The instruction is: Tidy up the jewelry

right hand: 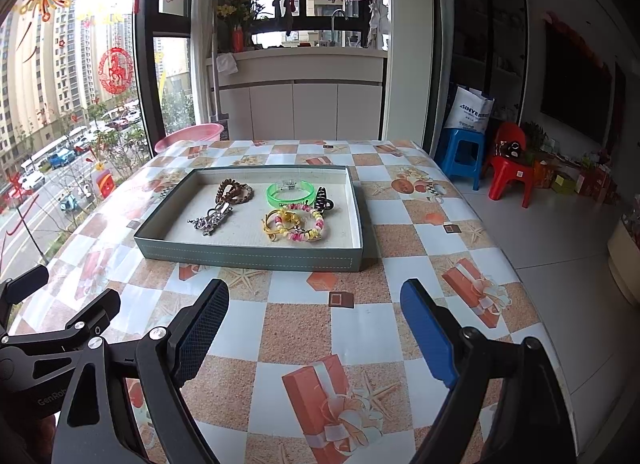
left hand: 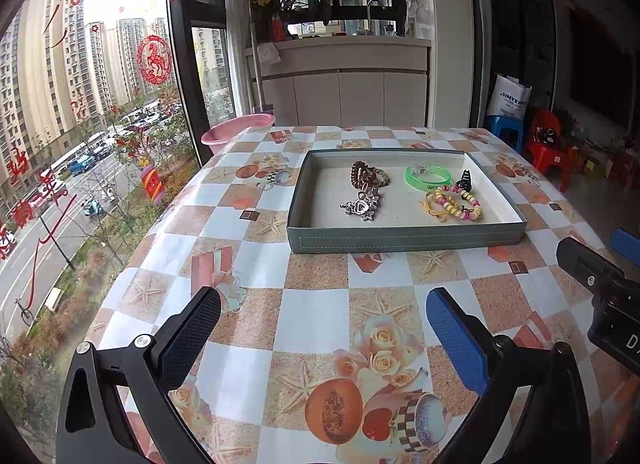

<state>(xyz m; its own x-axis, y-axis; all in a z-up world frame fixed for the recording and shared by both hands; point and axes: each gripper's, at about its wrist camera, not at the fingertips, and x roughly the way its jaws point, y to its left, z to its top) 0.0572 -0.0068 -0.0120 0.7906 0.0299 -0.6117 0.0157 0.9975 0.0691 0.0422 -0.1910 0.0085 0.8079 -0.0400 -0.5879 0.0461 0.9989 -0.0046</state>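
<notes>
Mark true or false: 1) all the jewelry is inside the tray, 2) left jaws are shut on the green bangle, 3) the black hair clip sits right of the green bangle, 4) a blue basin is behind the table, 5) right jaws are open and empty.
1) True: every piece lies inside the tray.
2) False: the left gripper is open and empty; the green bangle lies in the tray.
3) True: the black hair clip sits right of it.
4) False: the basin is pink.
5) True: the right gripper holds nothing.
</notes>
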